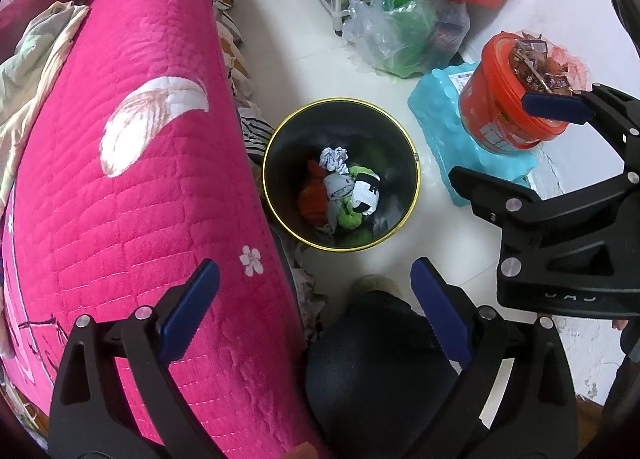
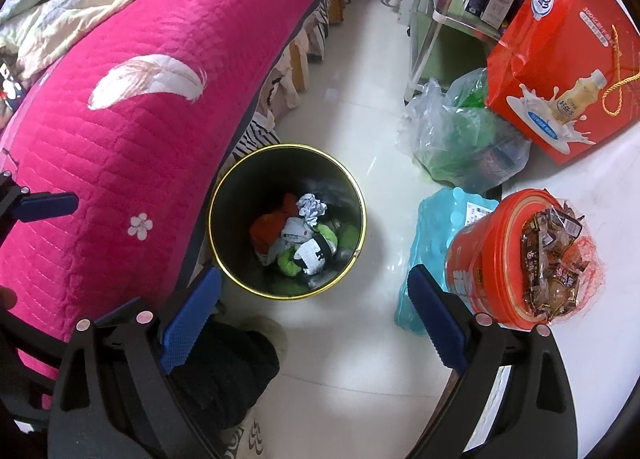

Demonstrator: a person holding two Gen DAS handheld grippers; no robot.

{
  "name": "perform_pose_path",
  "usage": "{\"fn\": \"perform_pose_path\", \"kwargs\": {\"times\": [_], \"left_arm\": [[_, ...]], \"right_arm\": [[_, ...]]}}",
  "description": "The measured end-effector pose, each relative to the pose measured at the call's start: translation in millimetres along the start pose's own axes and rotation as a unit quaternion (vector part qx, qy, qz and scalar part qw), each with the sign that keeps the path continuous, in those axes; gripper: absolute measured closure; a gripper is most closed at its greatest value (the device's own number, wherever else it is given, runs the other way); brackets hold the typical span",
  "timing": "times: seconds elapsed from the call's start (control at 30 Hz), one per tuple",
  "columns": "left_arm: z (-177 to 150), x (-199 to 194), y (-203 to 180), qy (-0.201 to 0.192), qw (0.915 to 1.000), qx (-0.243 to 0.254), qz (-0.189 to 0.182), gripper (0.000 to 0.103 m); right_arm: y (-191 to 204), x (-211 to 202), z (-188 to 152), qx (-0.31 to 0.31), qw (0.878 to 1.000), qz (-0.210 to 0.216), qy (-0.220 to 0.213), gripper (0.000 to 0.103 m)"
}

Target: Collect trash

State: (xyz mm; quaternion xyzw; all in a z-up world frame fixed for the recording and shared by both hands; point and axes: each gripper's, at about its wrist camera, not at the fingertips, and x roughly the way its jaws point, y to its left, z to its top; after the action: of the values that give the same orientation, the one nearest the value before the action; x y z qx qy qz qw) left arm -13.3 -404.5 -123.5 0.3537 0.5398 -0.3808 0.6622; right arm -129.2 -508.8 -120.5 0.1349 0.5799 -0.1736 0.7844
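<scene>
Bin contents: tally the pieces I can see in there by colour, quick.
In the trash bin, pieces overlap, so counts are approximate:
Red/orange pieces: 1
Green pieces: 2
White crumpled paper: 1
White printed wrappers: 2
Total: 6

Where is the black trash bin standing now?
The black trash bin stands on the white floor in both views, beside the pink bed cover, left of the red tub.

Bin (image 1: 416,179) on floor (image 1: 304,59) beside bed (image 1: 140,179), trash (image 1: 340,191) inside
</scene>
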Motion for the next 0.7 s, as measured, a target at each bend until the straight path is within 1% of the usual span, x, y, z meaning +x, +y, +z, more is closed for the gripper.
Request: {"fn": "perform_pose_path", "kwargs": {"times": [0.3, 0.7], "left_arm": [[-0.2, -2.4, -0.9, 0.000, 1.0000, 0.000, -0.004, 0.009], [4.2, 6.9, 1.2, 0.011, 0.9999, -0.003, -0.006, 0.007]], "right_arm": [[-2.1, -4.5, -4.1, -0.001, 1.000, -0.011, 0.001, 0.012], [-7.0, 8.5, -3.1, 0.008, 1.000, -0.012, 0.013, 0.012]]}}
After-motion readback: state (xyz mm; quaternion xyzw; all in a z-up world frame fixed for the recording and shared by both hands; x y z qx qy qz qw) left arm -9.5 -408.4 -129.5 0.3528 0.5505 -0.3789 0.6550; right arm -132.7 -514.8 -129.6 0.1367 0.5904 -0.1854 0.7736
